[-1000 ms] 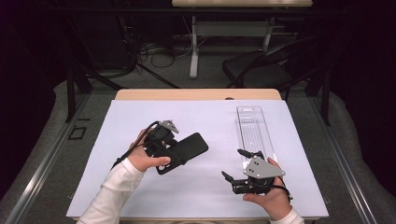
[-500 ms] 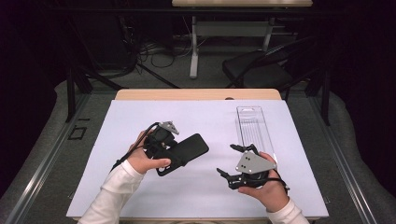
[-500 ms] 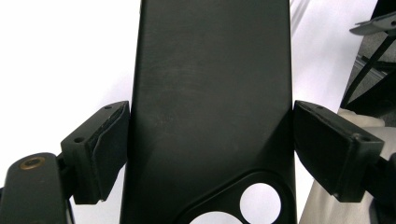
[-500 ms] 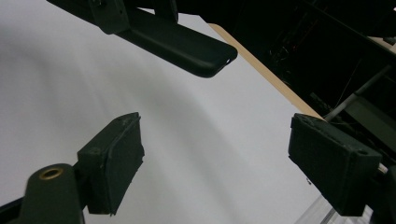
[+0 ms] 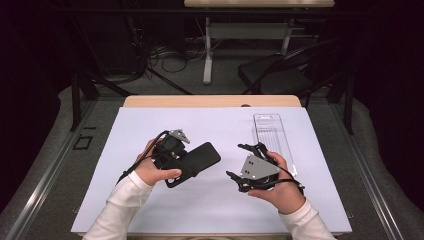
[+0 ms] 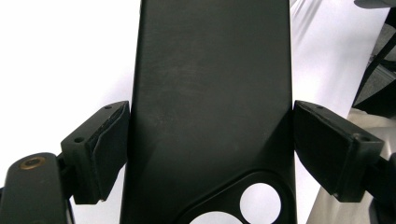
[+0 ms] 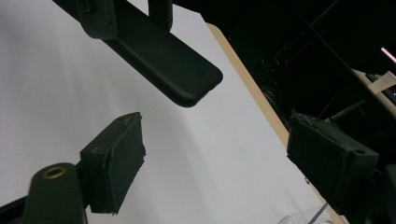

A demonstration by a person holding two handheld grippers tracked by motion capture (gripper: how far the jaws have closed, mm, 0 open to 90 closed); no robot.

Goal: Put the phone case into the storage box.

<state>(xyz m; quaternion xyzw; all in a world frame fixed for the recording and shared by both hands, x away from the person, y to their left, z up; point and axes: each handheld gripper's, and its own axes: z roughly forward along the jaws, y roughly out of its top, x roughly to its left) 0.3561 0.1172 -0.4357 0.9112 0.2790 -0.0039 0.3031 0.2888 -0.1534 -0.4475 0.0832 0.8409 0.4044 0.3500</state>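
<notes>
Right now the left tongs [image 5: 186, 161] are clamping a black phone case [image 5: 196, 162] across its width, both pads pressing on its long edges; in the left gripper view the case [image 6: 210, 93] is running straight out between the jaws, its camera cut-out lying down near the tongs' base. The case is jutting out from those tongs toward the right tongs [image 5: 243, 161], well apart from them and raised off the white bench [image 5: 220, 125]. The right tongs are standing wide open and gripping nothing; in the right gripper view the case's rounded end [image 7: 187, 79] is hanging ahead of and above them. A clear plastic tray [image 5: 272, 137] is lying just beyond the right tongs.
</notes>
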